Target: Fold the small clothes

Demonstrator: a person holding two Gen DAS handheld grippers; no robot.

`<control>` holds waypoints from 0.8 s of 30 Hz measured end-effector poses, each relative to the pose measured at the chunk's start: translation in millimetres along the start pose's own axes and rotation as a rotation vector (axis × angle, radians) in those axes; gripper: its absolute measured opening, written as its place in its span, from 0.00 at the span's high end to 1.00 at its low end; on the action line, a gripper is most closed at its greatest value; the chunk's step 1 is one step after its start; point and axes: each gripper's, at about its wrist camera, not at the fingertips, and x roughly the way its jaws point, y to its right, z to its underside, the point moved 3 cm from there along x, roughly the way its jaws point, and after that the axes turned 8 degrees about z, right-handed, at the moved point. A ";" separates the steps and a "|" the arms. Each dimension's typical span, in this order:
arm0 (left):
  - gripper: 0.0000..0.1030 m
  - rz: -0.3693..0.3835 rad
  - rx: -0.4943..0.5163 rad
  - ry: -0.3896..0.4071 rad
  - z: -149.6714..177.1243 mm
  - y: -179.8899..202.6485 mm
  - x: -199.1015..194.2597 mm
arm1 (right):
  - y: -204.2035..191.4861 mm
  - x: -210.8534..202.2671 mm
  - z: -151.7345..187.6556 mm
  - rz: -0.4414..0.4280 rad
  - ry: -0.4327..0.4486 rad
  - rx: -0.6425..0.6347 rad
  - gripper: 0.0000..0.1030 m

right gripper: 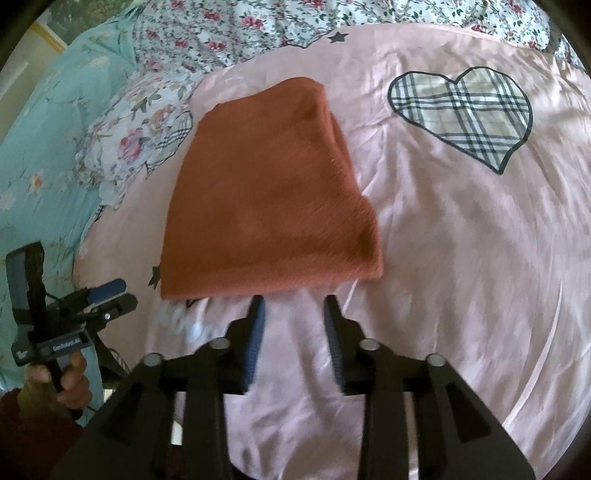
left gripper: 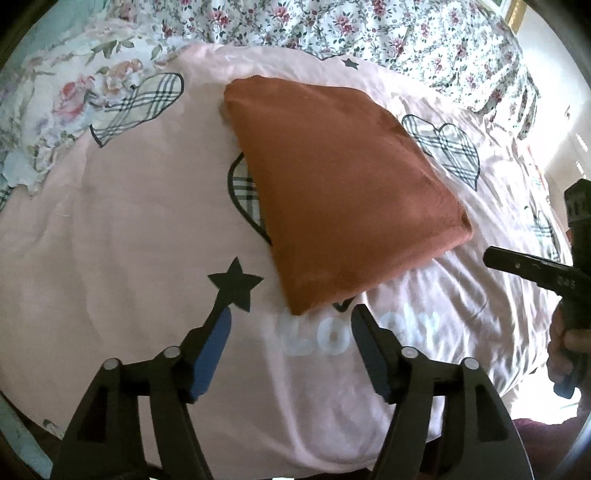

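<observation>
A rust-orange cloth (left gripper: 340, 192) lies folded into a compact, roughly four-sided stack on the pink bedsheet (left gripper: 122, 229); it also shows in the right wrist view (right gripper: 266, 206). My left gripper (left gripper: 291, 314) is open and empty, just short of the cloth's near corner. My right gripper (right gripper: 295, 302) is open and empty, just short of the cloth's near edge. The right gripper also shows at the right edge of the left wrist view (left gripper: 532, 266). The left gripper shows at the left of the right wrist view (right gripper: 110, 291), held in a hand.
The pink sheet (right gripper: 461, 240) carries plaid hearts (right gripper: 465, 114), black stars (left gripper: 236, 282) and white lettering (left gripper: 354, 332). A floral quilt (left gripper: 369, 29) lies bunched along the far side. A floral pillow (right gripper: 136, 144) and a teal cloth (right gripper: 48, 147) lie at the left.
</observation>
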 end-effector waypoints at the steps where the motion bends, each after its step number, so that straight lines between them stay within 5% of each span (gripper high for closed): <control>1: 0.28 -0.011 0.006 0.001 1.6 -0.1 -1.6 | -2.3 -0.3 2.8 0.003 -0.002 -0.010 0.62; 13: 0.21 -0.164 0.083 0.002 22.1 -4.0 -21.2 | -13.8 -15.3 37.1 0.045 -0.023 -0.094 0.38; 24: 0.20 -0.187 0.070 0.018 -0.7 -2.9 -16.7 | -19.4 -14.1 12.7 0.044 0.016 -0.134 0.30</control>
